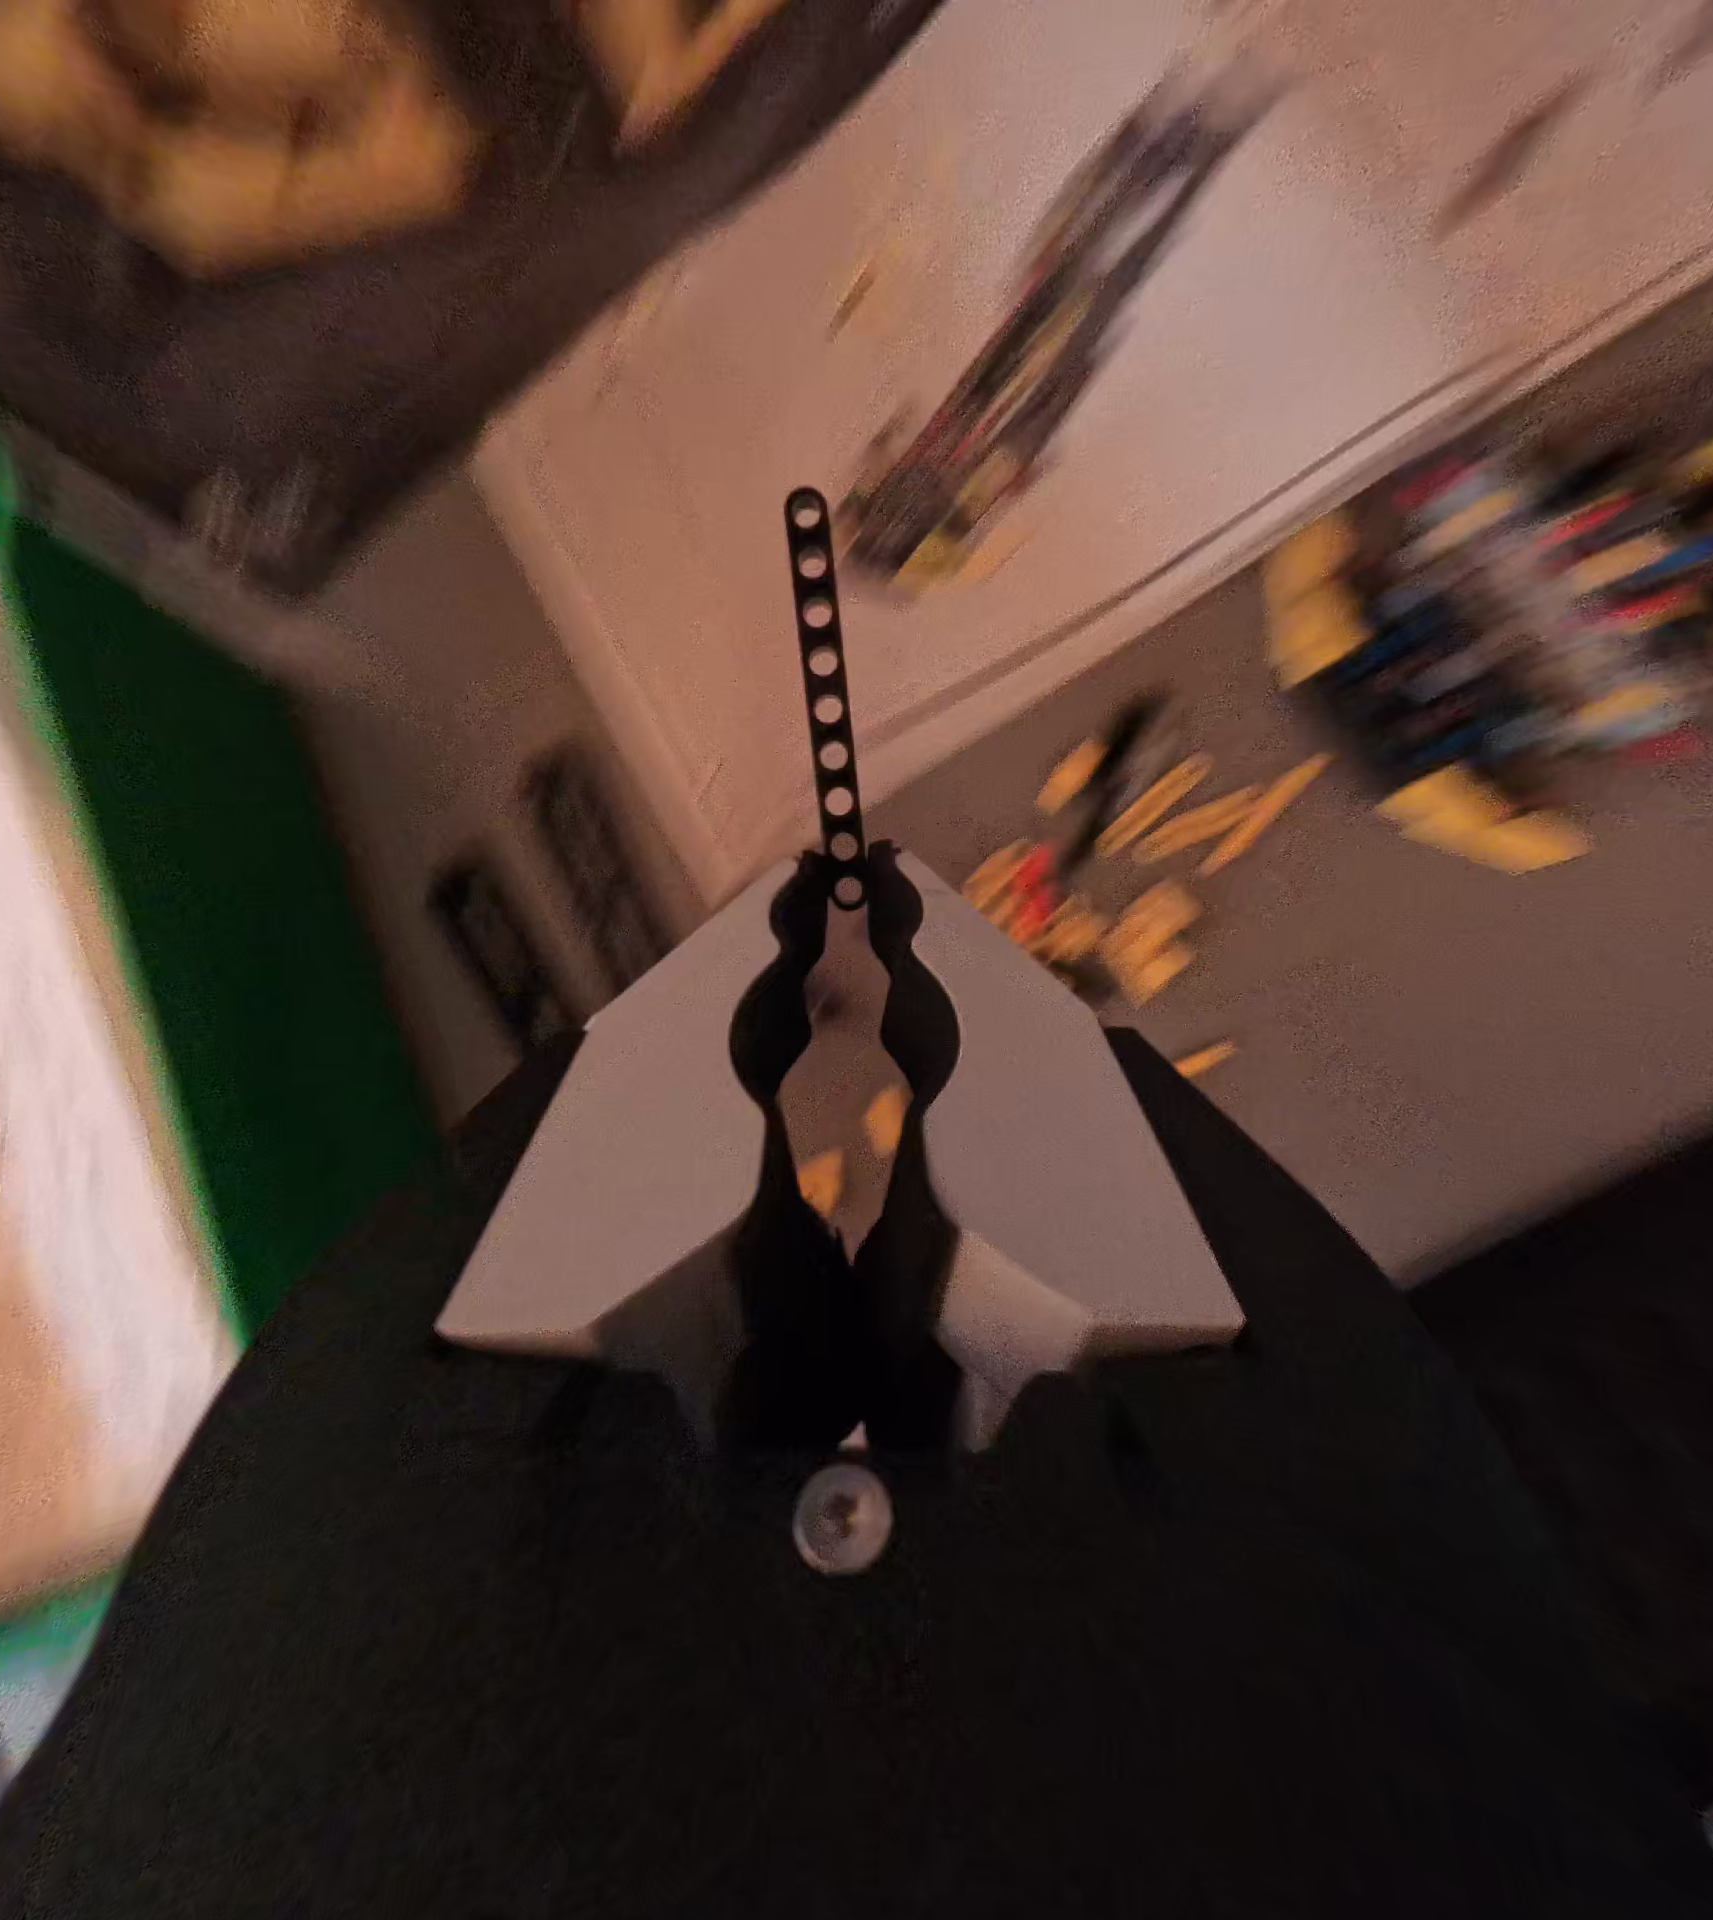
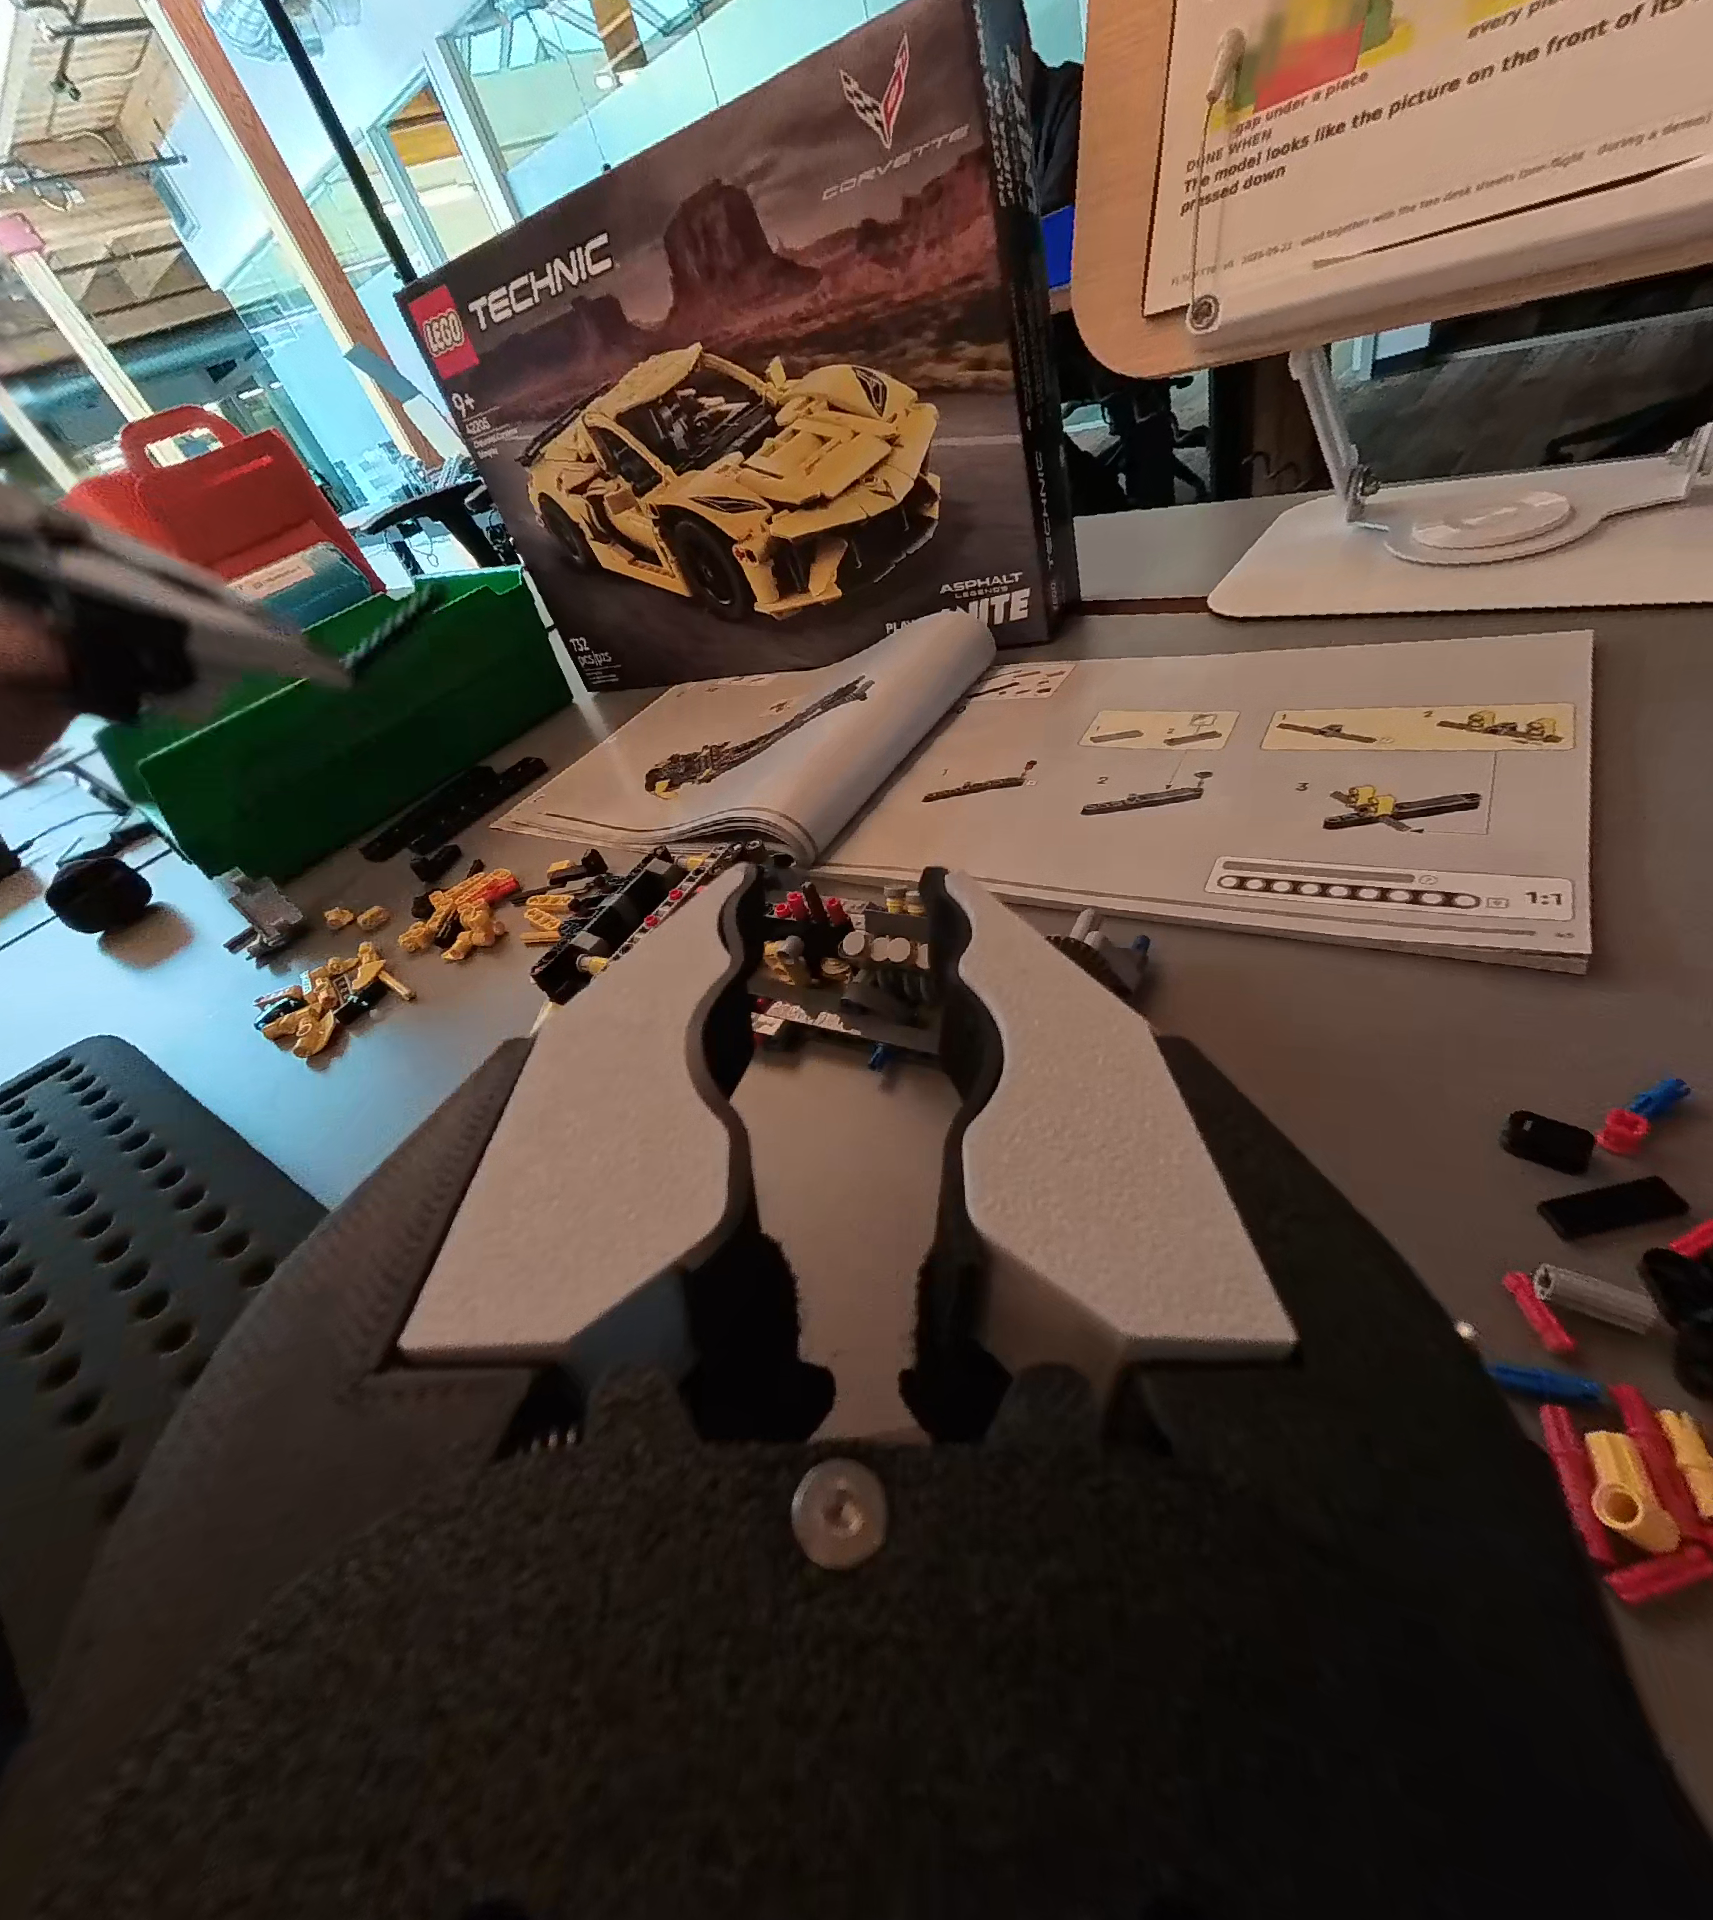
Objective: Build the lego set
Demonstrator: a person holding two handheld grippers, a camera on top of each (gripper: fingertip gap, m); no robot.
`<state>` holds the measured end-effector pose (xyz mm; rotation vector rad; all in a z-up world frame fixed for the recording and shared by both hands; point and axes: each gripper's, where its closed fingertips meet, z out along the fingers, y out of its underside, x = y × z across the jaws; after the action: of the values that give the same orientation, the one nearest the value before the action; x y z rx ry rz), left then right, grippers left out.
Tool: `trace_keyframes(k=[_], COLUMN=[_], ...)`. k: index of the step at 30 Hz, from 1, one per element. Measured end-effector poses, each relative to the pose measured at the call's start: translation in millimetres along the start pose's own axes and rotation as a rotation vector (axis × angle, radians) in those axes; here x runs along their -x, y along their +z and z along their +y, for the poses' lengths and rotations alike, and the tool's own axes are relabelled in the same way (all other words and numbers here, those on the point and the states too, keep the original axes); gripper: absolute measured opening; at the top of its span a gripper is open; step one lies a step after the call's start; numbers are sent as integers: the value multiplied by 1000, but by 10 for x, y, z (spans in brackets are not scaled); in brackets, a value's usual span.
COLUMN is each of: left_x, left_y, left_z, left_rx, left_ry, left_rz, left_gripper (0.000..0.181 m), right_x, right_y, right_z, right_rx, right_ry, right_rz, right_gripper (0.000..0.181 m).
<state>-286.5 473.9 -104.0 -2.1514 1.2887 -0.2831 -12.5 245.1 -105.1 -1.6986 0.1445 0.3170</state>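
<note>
Black holed beam (image 1: 824,686) pinched upright in left gripper (image 1: 844,883); right gripper (image 2: 844,894) spread around grey assembly (image 2: 847,971).

Black holed beam (image 1: 826,686) upright, pinched at its lower end; dark part-built chassis (image 2: 836,971) on table.

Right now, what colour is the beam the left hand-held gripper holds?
Black beam, clearest in the left wrist view.

My fingers (image 2: 623,1101) look matt grey plastic, on a rough, grainy black body with one shiny metal screw (image 2: 839,1512). The beam (image 1: 824,686) I pinch is smooth black plastic; the far booklet (image 2: 1195,790) is paper.
</note>
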Motion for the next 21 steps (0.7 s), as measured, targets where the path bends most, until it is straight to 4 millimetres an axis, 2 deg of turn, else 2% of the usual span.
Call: trace_keyframes(k=[2, 4, 6, 8, 9, 12, 14, 16, 19, 21], left_x=[-635, -1395, -2030, -2586, -2782, -3049, -3109, -3159, -3245, -3213], left_y=[-32, 107, 464, 868, 1073, 1638, 1878, 2000, 2038, 2065], left_z=[-708, -1236, -1553, -1669, -1708, -1741, -1731, -1684, -1623, -1619], left_rx=[-128, -168, -99, 20, 79, 238, 305, 340, 363, 373], left_ry=[195, 426, 601, 727, 753, 836, 855, 872, 881, 910], left_rz=[180, 347, 441, 566, 605, 602, 587, 596, 624, 592], left_gripper=[6, 5, 5, 5, 6, 6, 6, 6, 6, 6], right_x=[14, 33, 47, 58, 62, 75, 86, 96, 105, 102], right_y=[14, 16, 16, 18, 18, 18, 20, 21, 25, 27], right_z=[11, 16, 17, 23, 24, 30, 36, 39, 43, 45], right_rx=[9, 11, 12, 14, 14, 16, 19, 21, 23, 25], right_ry=[-6, -21, -39, -52, -58, -71, -77, -84, -87, -80], right_rz=[-7, -9, -6, -4, -2, 0, -3, -7, -11, -15], right_gripper=[30, 29, 29, 29, 29, 29, 29, 29, 29, 29])
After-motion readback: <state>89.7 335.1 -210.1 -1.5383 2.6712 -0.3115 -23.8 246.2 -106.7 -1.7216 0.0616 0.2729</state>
